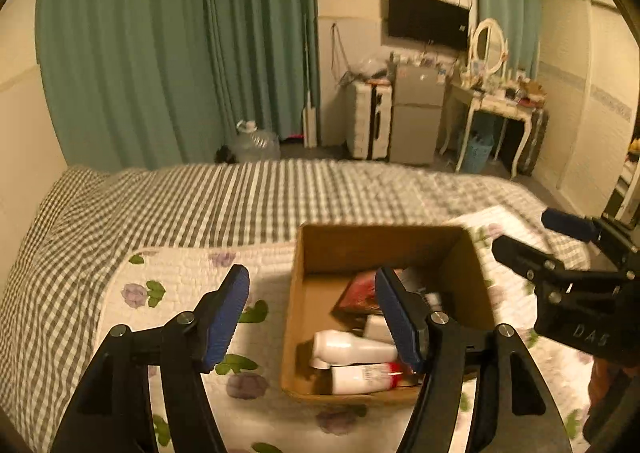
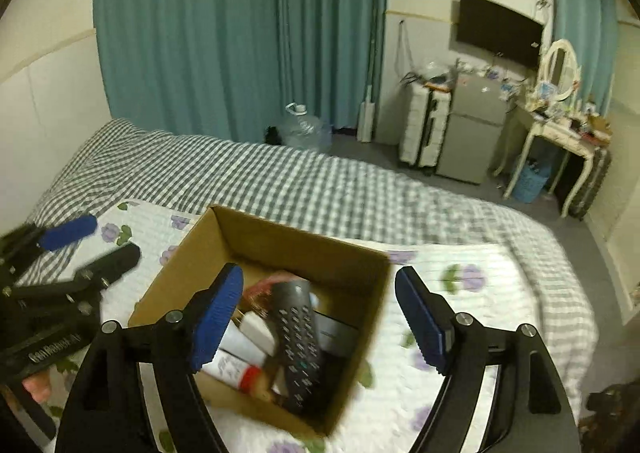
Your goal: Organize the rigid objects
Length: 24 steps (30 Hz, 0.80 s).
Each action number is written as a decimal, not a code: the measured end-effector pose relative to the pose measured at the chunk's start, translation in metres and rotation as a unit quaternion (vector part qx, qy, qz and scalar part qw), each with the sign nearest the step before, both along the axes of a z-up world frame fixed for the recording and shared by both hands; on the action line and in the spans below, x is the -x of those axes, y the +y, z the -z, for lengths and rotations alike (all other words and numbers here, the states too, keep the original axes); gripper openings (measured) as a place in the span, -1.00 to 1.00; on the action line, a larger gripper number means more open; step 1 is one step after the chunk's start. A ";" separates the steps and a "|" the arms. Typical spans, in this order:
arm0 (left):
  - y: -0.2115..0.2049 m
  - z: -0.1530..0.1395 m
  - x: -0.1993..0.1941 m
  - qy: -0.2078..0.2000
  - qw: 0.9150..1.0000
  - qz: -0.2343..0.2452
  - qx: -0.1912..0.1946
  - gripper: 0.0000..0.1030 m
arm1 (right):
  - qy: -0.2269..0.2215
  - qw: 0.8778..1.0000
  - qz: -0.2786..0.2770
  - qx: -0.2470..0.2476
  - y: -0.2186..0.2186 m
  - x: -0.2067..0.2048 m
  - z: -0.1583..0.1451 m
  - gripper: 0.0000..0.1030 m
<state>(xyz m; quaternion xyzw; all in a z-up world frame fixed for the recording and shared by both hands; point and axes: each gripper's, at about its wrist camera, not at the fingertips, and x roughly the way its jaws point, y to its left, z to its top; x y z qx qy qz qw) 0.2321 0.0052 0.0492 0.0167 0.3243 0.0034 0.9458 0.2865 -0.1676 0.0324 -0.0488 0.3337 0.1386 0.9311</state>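
An open cardboard box (image 1: 376, 245) sits on a floral quilt on the bed; it also shows in the right wrist view (image 2: 280, 241). Inside lie white bottles (image 1: 352, 347), a red packet (image 1: 362, 293) and, in the right wrist view, a black remote control (image 2: 298, 345) and white tubes (image 2: 236, 365). My left gripper (image 1: 316, 317) is open and empty, above the box's left side. My right gripper (image 2: 320, 321) is open and empty, above the box. The right gripper also shows in the left wrist view (image 1: 560, 253), at the box's right.
The floral quilt (image 1: 180, 277) lies on a grey checked bedspread (image 1: 240, 193). Beyond the bed stand teal curtains (image 1: 160, 53), a water jug (image 1: 256, 143), a white suitcase (image 1: 368, 121), a small fridge (image 1: 416, 117) and a dressing table (image 1: 496, 105).
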 end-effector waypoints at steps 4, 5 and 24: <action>-0.007 -0.031 0.031 -0.028 1.000 0.000 -0.004 0.40 | -0.014 1.000 0.013 -0.002 -0.016 0.038 -0.034 0.59; -0.009 -0.038 0.038 -0.034 0.999 -0.003 -0.009 0.41 | -0.022 1.000 0.017 -0.003 -0.020 0.051 -0.043 0.69; -0.029 -0.056 0.160 -0.152 0.988 0.013 -0.010 0.46 | -0.115 0.988 0.077 -0.070 -0.048 0.217 -0.076 1.00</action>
